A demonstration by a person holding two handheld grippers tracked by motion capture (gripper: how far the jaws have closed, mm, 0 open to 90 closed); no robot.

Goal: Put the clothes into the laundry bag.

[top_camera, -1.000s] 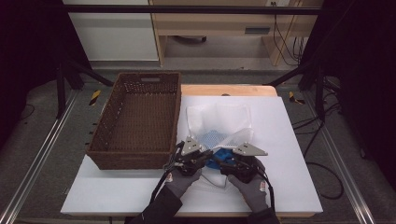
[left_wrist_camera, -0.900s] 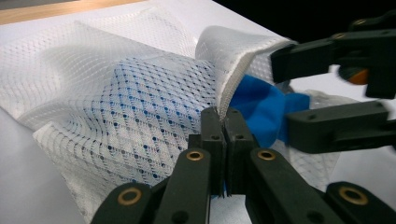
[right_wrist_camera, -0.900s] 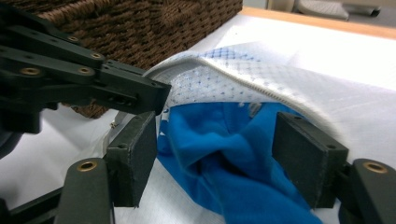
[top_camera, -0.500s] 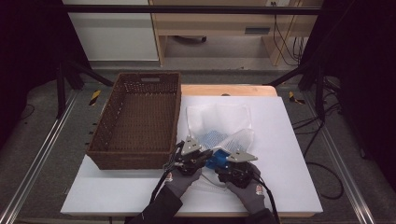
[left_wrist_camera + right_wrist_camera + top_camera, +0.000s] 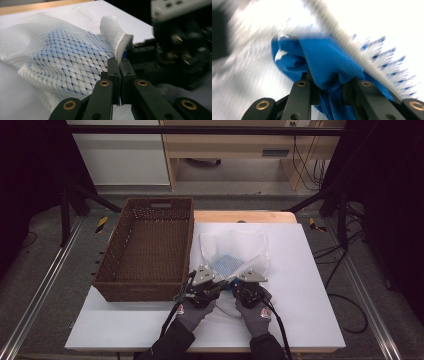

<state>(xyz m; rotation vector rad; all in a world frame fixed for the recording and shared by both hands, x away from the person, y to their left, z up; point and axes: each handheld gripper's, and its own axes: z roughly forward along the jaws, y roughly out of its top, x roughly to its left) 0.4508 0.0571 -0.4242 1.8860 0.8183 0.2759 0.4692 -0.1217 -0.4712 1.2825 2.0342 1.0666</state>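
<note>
Lying on the white table top (image 5: pixel 310 285), just to the right of the brown wicker basket (image 5: pixel 145 252), a white mesh bag (image 5: pixel 235 247) holds a blue cloth (image 5: pixel 227 265) that shows through its weave. Both gloved hands work at the bag's near edge, close to the person.

Left gripper (image 5: pixel 214 282): its jaws are pressed together on the bag's thick hemmed rim (image 5: pixel 122 47). In the left gripper view the rim rises from between the black tips and curls over to the left, while the body of the bag, with the blue showing as dots through the mesh, spreads out to the left of the jaws. The bag is pinched at its edge alone; the rest lies on the table.

Right gripper (image 5: pixel 235 287): its jaws have just been closing, and the blue cloth sits between them. In the right gripper view (image 5: pixel 329 88) a bunched fold of the cloth fills the gap between the two black jaws and bulges above them, with the pads pressing on either side. The white corded edge of the bag crosses diagonally above and to the right of the fold; this view is blurred.

The two grippers sit side by side, nearly touching, at the bag's opening.
</note>
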